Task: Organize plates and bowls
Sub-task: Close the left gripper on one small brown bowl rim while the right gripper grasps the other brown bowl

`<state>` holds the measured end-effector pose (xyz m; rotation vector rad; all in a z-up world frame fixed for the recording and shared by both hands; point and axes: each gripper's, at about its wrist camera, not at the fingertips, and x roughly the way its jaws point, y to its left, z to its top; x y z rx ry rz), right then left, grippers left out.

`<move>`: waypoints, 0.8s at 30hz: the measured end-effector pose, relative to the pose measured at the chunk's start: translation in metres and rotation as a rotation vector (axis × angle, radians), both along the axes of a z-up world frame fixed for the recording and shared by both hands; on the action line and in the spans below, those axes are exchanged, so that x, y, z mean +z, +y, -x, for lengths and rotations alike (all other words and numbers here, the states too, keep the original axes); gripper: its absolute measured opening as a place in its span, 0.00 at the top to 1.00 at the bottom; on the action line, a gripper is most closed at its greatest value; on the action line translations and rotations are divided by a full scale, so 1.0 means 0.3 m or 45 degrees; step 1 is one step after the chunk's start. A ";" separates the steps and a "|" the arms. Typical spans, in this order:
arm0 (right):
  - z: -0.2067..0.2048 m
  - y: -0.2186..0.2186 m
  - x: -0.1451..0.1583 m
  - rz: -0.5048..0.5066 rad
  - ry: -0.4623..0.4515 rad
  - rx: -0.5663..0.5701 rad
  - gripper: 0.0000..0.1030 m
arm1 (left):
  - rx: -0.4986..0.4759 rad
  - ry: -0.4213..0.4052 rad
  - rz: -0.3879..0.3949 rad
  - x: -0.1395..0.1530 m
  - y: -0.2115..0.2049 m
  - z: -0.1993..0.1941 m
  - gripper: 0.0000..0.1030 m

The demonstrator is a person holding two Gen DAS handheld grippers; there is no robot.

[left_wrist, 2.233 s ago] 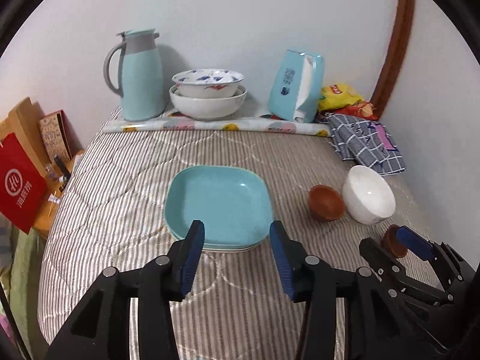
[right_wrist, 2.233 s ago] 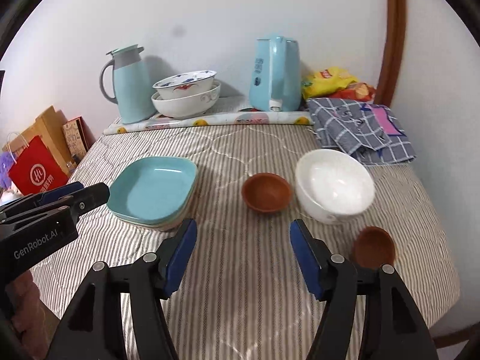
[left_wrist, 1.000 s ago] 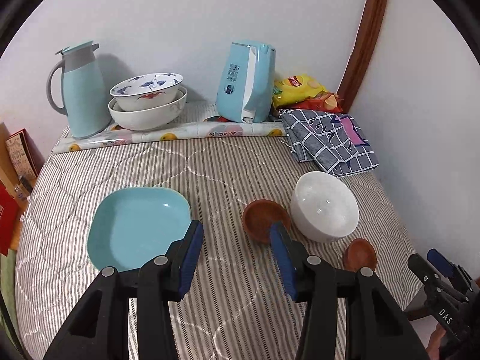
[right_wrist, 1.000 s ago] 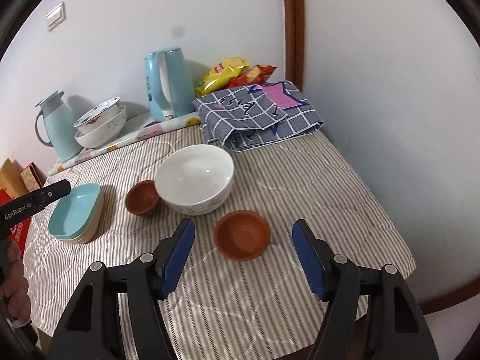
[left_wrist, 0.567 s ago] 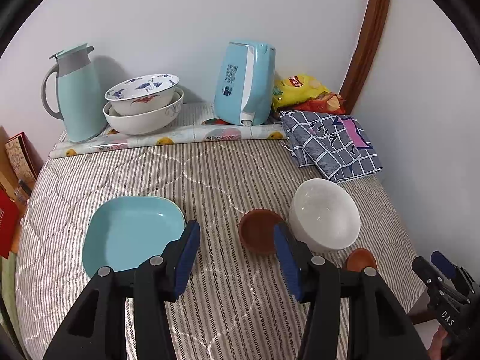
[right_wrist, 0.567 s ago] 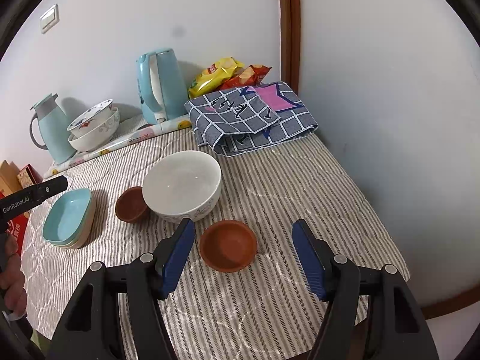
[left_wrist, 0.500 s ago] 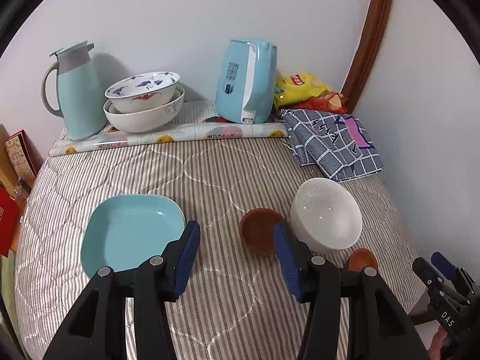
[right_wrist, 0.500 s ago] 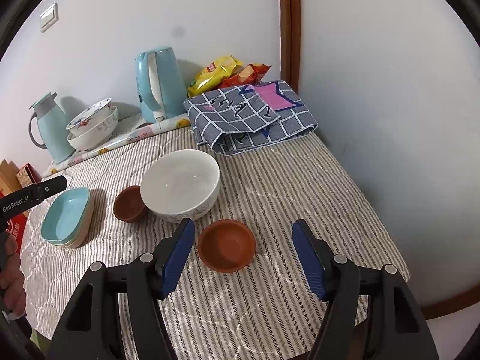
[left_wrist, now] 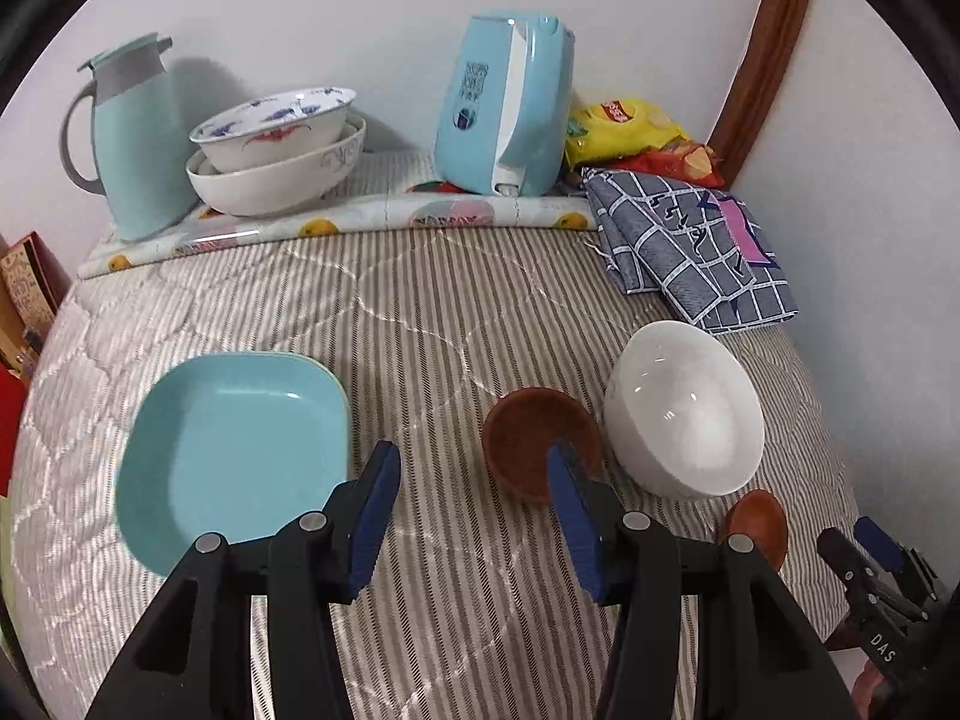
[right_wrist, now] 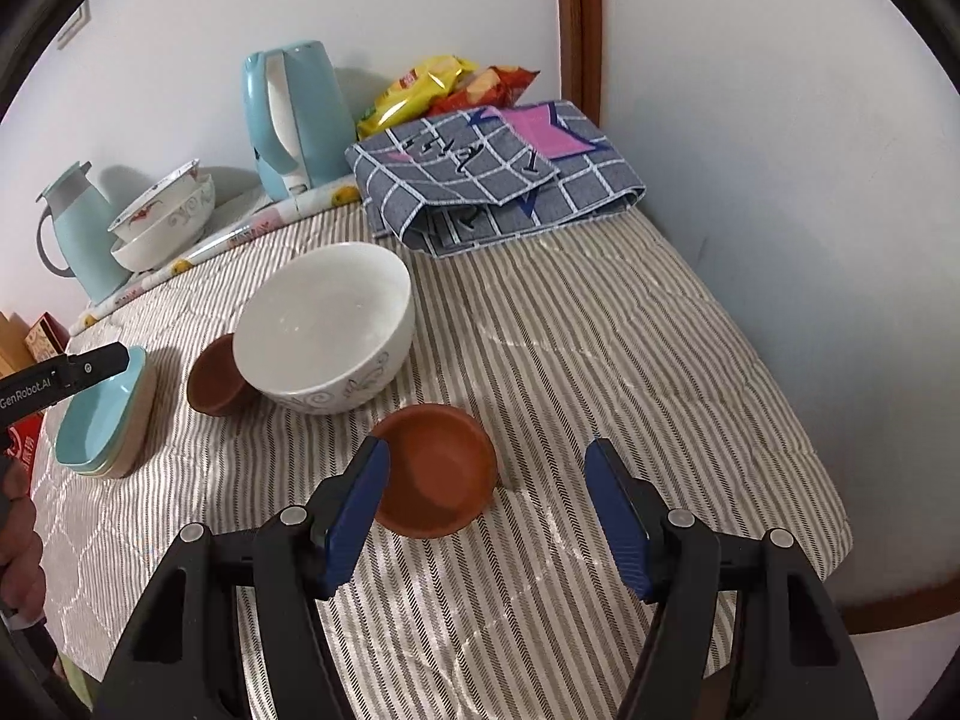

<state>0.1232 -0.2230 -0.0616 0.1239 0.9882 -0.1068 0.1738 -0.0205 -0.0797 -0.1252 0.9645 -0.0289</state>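
While white bowl (right_wrist: 324, 324) crowds saucer (right_wrist: 432, 471), kettle (left_wrist: 507, 105) behind

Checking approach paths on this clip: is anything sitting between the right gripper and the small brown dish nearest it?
Nothing visible does. The right gripper is open and empty, and the small brown dish lies on the striped cloth just ahead of its left finger. The white bowl sits beyond the dish, not in the path.

Your left gripper's right finger (left_wrist: 573, 516) covered part of the near brown dish (left_wrist: 534, 441), and its arm hid most of the second brown dish (left_wrist: 759, 525). From your right wrist, the white bowl (right_wrist: 327, 324) hid half of the far dish (right_wrist: 213, 378). The red bag (right_wrist: 23, 447) was cut off at the frame's edge, its print unreadable
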 end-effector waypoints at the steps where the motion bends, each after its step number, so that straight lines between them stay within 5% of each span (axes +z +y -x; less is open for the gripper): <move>1: -0.005 -0.001 -0.008 0.000 0.006 0.001 0.35 | -0.001 0.008 -0.003 -0.010 -0.004 -0.008 0.53; 24: -0.080 -0.053 -0.168 -0.035 0.123 0.019 0.35 | 0.006 0.106 0.039 -0.157 -0.043 -0.107 0.53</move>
